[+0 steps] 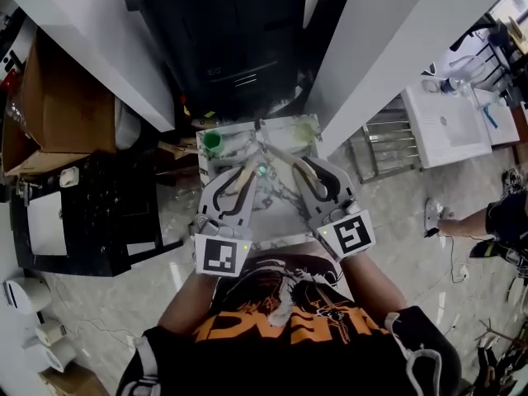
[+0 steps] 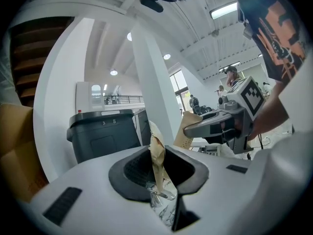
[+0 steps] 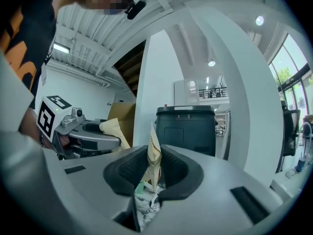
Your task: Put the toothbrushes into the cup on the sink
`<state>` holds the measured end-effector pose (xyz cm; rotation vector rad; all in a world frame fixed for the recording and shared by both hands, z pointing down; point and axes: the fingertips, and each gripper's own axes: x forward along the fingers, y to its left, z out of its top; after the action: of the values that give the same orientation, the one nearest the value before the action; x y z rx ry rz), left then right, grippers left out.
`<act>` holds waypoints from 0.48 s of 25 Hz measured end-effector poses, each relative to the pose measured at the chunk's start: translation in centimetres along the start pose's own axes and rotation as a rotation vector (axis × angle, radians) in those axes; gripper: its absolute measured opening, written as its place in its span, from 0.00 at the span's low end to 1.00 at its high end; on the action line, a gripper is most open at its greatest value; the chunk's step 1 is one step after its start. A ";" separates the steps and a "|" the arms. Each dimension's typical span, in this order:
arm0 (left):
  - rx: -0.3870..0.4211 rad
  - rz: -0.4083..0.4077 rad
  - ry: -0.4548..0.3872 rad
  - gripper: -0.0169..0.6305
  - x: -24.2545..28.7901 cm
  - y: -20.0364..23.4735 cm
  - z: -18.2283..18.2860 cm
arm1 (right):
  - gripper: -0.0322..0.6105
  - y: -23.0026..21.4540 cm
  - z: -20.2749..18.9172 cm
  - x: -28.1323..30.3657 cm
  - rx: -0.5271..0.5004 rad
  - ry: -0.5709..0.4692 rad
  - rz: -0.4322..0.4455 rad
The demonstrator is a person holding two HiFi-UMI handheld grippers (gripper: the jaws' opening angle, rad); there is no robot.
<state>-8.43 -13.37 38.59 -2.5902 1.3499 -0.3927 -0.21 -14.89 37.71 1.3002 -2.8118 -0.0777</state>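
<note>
Left tan crumpled paper sleeve (image 2: pixel 157 155) pinched in left gripper (image 2: pixel 159 166): contents hidden, lower end lost behind jaws. Same w/ right tan crumpled paper sleeve (image 3: pixel 154 155) in right gripper (image 3: pixel 152 169). Head view: white marbled sink top (image 1: pixel 276 209) mostly covered by grippers. Small green cup (image 1: pixel 212 143) too small to see inside. Bystander's legs (image 1: pixel 495 221) cut off at right edge.

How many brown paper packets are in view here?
2. One paper packet is clamped in the left gripper, the other packet in the right gripper. More may be hidden below them.
</note>
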 end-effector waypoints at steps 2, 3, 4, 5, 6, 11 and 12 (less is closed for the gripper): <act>0.001 -0.009 -0.001 0.17 0.9 -0.6 0.4 | 0.19 -0.9 0.1 0.0 -0.005 -0.002 0.007; 0.004 -0.013 -0.005 0.17 1.4 -0.9 0.6 | 0.19 -1.4 0.0 0.0 -0.007 -0.003 0.007; 0.009 -0.017 -0.008 0.17 1.9 -1.2 0.8 | 0.19 -1.9 -0.1 0.0 -0.008 -0.004 0.005; 0.014 -0.021 -0.008 0.17 2.5 -1.5 0.8 | 0.19 -2.5 -0.3 0.0 -0.006 -0.003 0.001; 0.016 -0.026 -0.004 0.17 3.0 -1.8 0.7 | 0.19 -3.0 -0.4 -0.1 -0.004 -0.001 -0.004; 0.016 -0.043 0.016 0.17 5.8 -2.6 -0.2 | 0.19 -5.9 -1.7 -0.4 -0.007 0.018 -0.028; 0.015 -0.045 0.019 0.17 6.4 -2.7 -0.5 | 0.19 -6.6 -2.1 -0.4 -0.011 0.024 -0.036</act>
<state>-2.95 -17.15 40.74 -2.6156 1.2913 -0.4345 5.21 -18.88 39.34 1.3401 -2.7645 -0.0779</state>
